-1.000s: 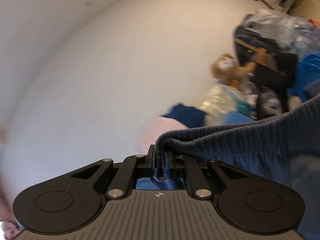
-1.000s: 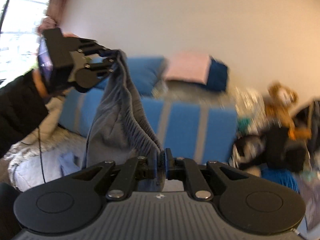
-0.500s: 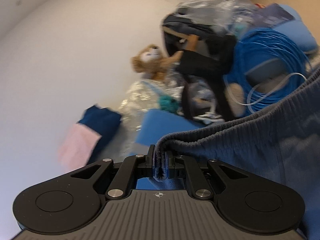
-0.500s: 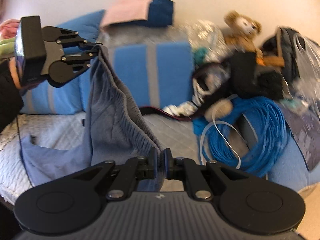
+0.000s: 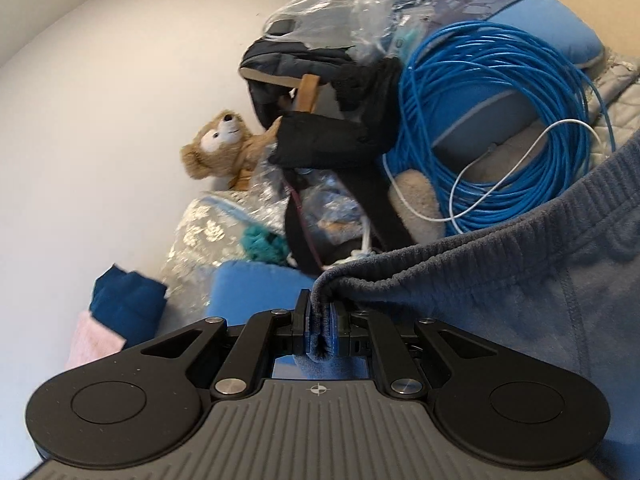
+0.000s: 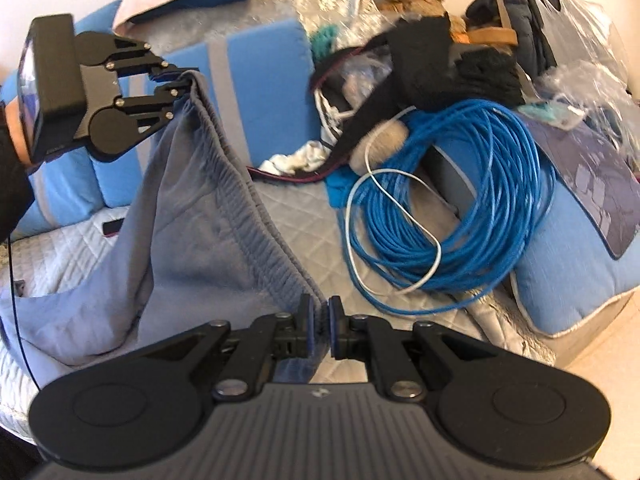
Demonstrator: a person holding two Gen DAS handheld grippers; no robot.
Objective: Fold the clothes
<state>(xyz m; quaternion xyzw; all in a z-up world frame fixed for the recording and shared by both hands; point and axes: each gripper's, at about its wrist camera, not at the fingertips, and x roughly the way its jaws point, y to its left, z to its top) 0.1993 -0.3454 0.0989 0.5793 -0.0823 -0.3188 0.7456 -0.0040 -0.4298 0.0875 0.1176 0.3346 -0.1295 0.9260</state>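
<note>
Tools (image 6: 321, 328) clamped on shorts (image 6: 200, 216) waistband

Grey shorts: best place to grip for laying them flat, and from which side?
The ribbed waistband of the grey shorts, at its two ends, coming from above. The left gripper and right gripper already pinch there, so the elastic edge spans between them and the legs hang toward the quilted bed.

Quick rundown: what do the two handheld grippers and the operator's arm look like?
Both grippers, left gripper and right gripper, are matte black linkage fingers with silver pivot screws, blue pads, and a ribbed grey body bearing a small crosshair mark. The left has a boxy black housing and thin black cable. Black sleeve.
</note>
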